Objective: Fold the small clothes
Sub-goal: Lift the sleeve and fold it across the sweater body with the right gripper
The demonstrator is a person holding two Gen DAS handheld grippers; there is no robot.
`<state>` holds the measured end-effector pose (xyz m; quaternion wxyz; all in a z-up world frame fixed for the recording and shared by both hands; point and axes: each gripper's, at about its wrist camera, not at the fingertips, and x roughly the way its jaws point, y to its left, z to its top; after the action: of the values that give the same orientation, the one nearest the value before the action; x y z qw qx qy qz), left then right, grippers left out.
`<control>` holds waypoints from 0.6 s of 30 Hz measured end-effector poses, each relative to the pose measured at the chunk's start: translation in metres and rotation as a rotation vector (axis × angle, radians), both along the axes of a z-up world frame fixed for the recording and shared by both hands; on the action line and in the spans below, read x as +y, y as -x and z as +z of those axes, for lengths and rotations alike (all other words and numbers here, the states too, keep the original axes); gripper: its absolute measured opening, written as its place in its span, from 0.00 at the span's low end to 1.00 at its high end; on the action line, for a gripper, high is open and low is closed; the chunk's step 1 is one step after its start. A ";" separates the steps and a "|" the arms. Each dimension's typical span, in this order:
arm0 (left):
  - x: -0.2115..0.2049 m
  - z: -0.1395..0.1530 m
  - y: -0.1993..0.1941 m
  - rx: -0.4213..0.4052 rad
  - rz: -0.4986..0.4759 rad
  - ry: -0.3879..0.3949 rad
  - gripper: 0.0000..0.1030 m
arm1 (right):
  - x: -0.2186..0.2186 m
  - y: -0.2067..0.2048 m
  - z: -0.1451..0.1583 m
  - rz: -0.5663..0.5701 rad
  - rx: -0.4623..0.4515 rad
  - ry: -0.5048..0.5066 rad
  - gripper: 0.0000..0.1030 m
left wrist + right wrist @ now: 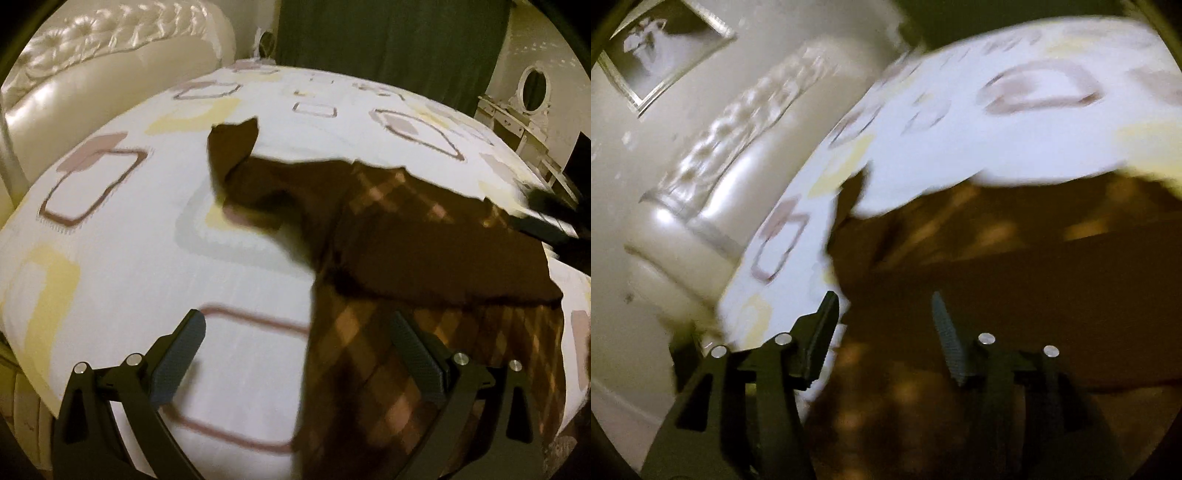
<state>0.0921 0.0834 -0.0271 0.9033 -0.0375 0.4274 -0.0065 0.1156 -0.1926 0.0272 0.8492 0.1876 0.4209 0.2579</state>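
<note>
Risking a sloppy fold here: the brown argyle garment lies on the bed, right of centre and close to the near edge, with one flap laid back over the body, and nothing grips it. Left tongs stand wide apart, one finger over bare sheet, the other over the cloth, clamping nothing. Right tongs are parted too, above the same garment, no fabric between them as far as the blur shows

Failure modes, my read:
- thin, limp knit; the folded flap looks uneven at its far edge and could slide or spring back once left alone
- the dark sleeve sticks out to the far left; next fold may trap it crooked
- sheet is soft and smooth, so a pinch could grab bedding along with the cloth
- garment hangs near the near edge; a drag could pull it off

Materials: matte brown fabric with pale diamond checks, white sheet printed with rounded squares, glossy tufted headboard, ribbed dark finger pads
</note>
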 end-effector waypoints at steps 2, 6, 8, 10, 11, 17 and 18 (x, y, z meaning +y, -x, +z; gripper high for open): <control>-0.006 0.003 -0.010 -0.018 -0.011 0.002 0.96 | -0.055 0.011 0.005 -0.137 -0.044 0.075 0.57; -0.016 0.001 -0.037 -0.048 -0.013 -0.023 0.96 | -0.155 0.021 -0.020 -0.388 0.040 0.151 0.59; -0.019 -0.004 -0.048 -0.042 -0.013 -0.028 0.96 | -0.188 0.022 -0.041 -0.446 0.117 0.093 0.59; -0.019 -0.011 -0.056 -0.031 -0.012 -0.029 0.96 | -0.201 0.021 -0.059 -0.443 0.167 0.043 0.59; -0.019 -0.014 -0.059 -0.024 -0.010 -0.032 0.96 | -0.203 0.020 -0.066 -0.435 0.180 0.024 0.59; -0.022 -0.026 -0.066 0.023 0.000 -0.006 0.96 | -0.199 0.013 -0.096 -0.368 0.228 -0.061 0.15; -0.025 -0.026 -0.065 0.023 -0.010 -0.009 0.96 | -0.195 0.012 -0.098 -0.351 0.230 -0.052 0.08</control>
<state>0.1572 0.0580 -0.0534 0.8985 -0.0316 0.4378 -0.0087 0.1035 -0.3881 -0.0708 0.8223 0.3080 0.4693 0.0935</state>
